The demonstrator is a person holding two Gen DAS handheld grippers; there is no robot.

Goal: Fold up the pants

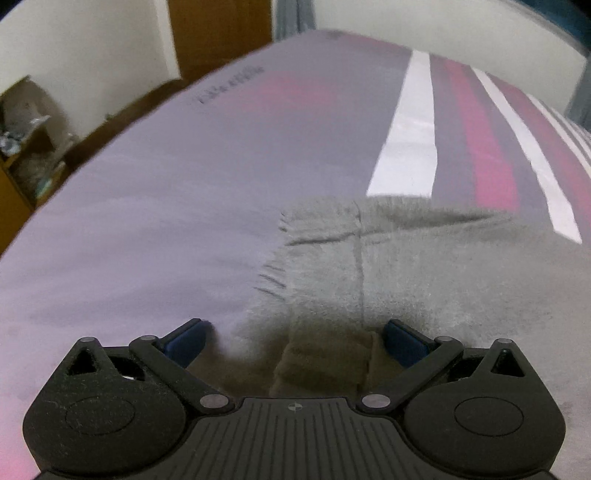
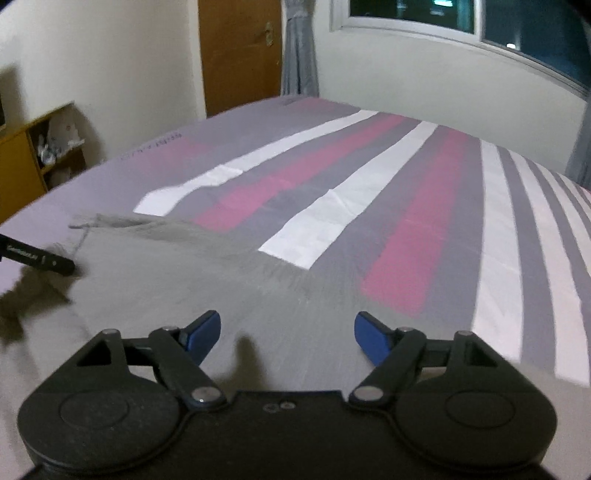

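Okay, my left gripper [image 1: 295, 341] has its blue pads spread wide, nothing held between them, hanging low over the grey pants [image 1: 406, 266]. In the left wrist view the pants fill the lower centre and right of the frame, with a seam running up the middle and a gathered, ribbed edge on the left side. My right gripper [image 2: 287, 338] is also spread wide and holds nothing, with grey fabric beneath and ahead of it. In the right wrist view the pants [image 2: 166, 269] spread from lower centre toward the left edge, lying on the striped bedsheet [image 2: 406, 229] in grey, pink and white. Left gripper's black body [image 2: 40, 256] pokes in at the left edge. Wooden door [image 2: 240, 51] upper centre, window [image 2: 480, 22] upper right, shelf [image 2: 40, 155] at left. Both views motion-blurred.
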